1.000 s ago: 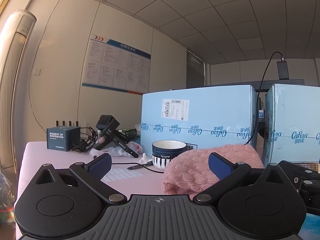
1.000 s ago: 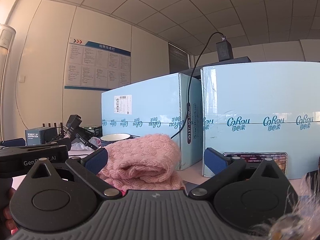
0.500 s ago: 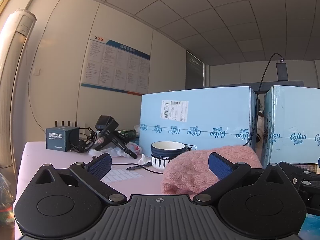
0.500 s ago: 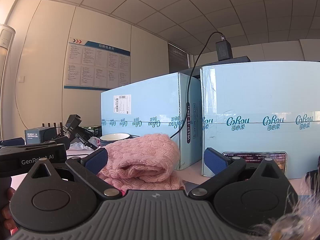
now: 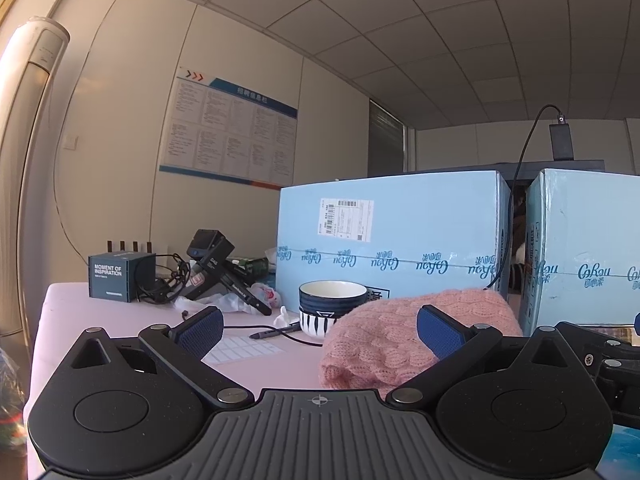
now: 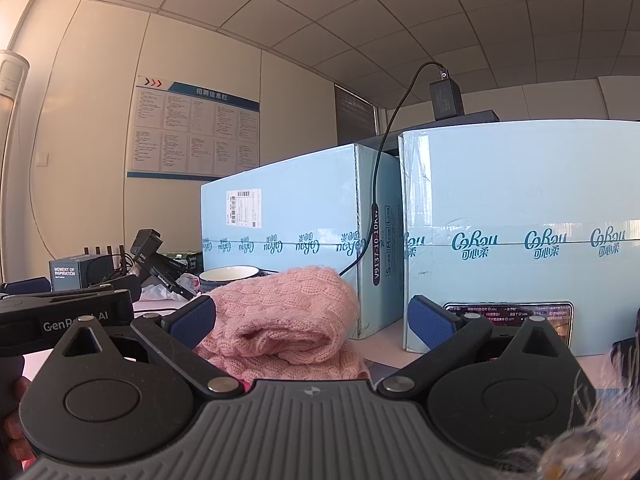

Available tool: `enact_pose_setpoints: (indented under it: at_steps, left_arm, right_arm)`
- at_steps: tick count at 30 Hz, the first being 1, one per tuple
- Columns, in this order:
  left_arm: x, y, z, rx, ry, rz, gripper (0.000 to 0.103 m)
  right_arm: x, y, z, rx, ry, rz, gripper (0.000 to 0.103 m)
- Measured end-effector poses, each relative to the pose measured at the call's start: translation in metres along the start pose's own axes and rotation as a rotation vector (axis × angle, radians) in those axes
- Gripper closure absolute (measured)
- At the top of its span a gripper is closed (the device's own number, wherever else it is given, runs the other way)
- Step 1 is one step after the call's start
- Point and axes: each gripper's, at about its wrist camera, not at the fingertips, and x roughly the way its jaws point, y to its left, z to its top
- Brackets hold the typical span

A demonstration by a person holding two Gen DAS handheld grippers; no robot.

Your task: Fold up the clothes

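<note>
While both tongs gaped empty, nothing had shifted.
Left tongs [image 5: 318,326] and right tongs [image 6: 312,316] hovered low in frame; beyond, mid-frame, the pink sweater [image 6: 280,316] lay bundled on the table [image 5: 64,312], apparently already folded.

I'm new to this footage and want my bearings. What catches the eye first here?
A pink knit sweater lies bundled on the table, right ahead of both open grippers, left and right. Behind it stand two big light-blue boxes, with a striped bowl beside the sweater.
</note>
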Motion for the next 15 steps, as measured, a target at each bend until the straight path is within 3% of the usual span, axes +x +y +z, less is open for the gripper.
enact_pose_setpoints:
  at_steps: [15]
  left_arm:
    - [-0.0007, 0.0010, 0.0008, -0.001, -0.005, -0.001, 0.000]
  right_arm:
    - [0.0002, -0.0007, 0.0000, 0.001, 0.000, 0.000, 0.000]
